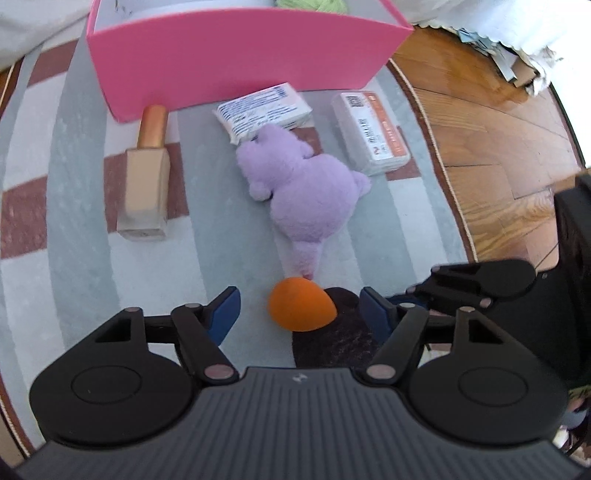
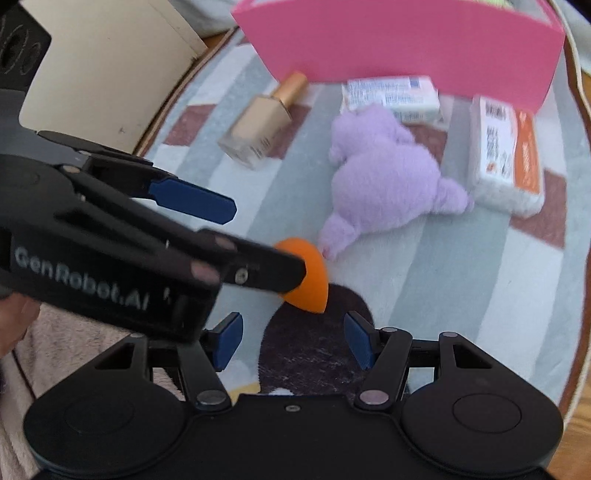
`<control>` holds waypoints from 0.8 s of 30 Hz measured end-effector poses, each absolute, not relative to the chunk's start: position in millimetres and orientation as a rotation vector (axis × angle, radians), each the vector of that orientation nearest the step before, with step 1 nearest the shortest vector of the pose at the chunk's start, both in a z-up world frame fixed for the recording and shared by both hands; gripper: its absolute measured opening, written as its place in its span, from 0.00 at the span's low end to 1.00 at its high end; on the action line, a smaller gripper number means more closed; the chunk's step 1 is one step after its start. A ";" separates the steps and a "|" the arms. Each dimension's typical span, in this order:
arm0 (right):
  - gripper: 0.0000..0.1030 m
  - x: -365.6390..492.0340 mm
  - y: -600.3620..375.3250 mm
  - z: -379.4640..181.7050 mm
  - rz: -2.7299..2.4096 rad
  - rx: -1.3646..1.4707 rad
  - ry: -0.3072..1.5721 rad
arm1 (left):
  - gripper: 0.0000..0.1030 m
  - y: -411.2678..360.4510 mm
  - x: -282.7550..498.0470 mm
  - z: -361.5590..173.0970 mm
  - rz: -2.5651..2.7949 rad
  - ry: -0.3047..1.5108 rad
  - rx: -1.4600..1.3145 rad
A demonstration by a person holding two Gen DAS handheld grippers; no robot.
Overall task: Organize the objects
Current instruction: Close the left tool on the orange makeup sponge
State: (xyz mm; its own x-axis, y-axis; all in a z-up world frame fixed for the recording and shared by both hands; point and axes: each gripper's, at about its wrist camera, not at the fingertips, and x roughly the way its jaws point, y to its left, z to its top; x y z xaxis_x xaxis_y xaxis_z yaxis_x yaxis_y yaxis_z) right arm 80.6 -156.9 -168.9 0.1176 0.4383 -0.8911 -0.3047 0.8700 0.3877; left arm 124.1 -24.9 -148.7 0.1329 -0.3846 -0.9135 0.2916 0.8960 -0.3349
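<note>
An orange makeup sponge (image 1: 300, 305) lies on the striped rug, between the open blue pads of my left gripper (image 1: 299, 314), untouched. Beyond it lie a purple plush toy (image 1: 306, 188), a beige foundation bottle (image 1: 146, 177), a white wipes pack (image 1: 264, 110) and a clear box with an orange label (image 1: 371, 133). A pink box (image 1: 243, 55) stands at the back. In the right wrist view my right gripper (image 2: 293, 341) is open and empty, behind the sponge (image 2: 308, 275). The left gripper (image 2: 236, 236) reaches in from the left, one finger over the sponge.
A dark round patch on the rug (image 1: 336, 332) lies under the sponge. Wooden floor (image 1: 491, 140) runs to the right of the rug. A cream cabinet (image 2: 107, 66) stands at the rug's left edge. Green yarn (image 1: 314, 4) shows inside the pink box.
</note>
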 end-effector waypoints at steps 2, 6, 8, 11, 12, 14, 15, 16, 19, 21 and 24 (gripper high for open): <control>0.64 80.5 -155.3 -177.1 0.542 0.137 1.359 | 0.59 -19.6 125.0 -154.7 -0.496 1.353 -0.129; 0.65 79.3 -154.1 -186.9 0.529 0.174 1.345 | 0.52 -10.5 125.6 -161.0 -0.508 1.315 -0.232; 0.65 79.0 -155.7 -186.5 0.523 0.206 1.323 | 0.50 -10.9 125.1 -162.6 -0.497 1.305 -0.214; 0.61 77.9 -155.6 -186.5 0.519 0.194 1.298 | 0.46 -12.7 123.7 -168.1 -0.488 1.303 -0.191; 0.56 76.4 -154.1 -185.8 0.519 0.169 1.285 | 0.42 -12.5 123.4 -171.5 -0.490 1.311 -0.194; 0.45 73.5 -151.5 -183.9 0.520 0.112 1.261 | 0.38 -15.0 122.7 -179.3 -0.485 1.328 -0.181; 0.35 71.7 -149.8 -182.8 0.520 0.087 1.246 | 0.38 -17.1 121.6 -182.2 -0.491 1.330 -0.175; 0.31 71.1 -148.8 -182.7 0.515 0.068 1.239 | 0.38 -18.4 119.9 -183.1 -0.502 1.330 -0.174; 0.29 67.7 -147.7 -184.1 0.505 0.041 1.219 | 0.36 -24.5 116.1 -181.2 -0.508 1.316 -0.135; 0.28 65.4 -147.0 -183.3 0.503 0.025 1.203 | 0.34 -24.8 114.6 -179.7 -0.520 1.313 -0.138; 0.28 62.1 -145.3 -178.9 0.507 0.000 1.188 | 0.34 -24.4 109.8 -174.8 -0.528 1.302 -0.141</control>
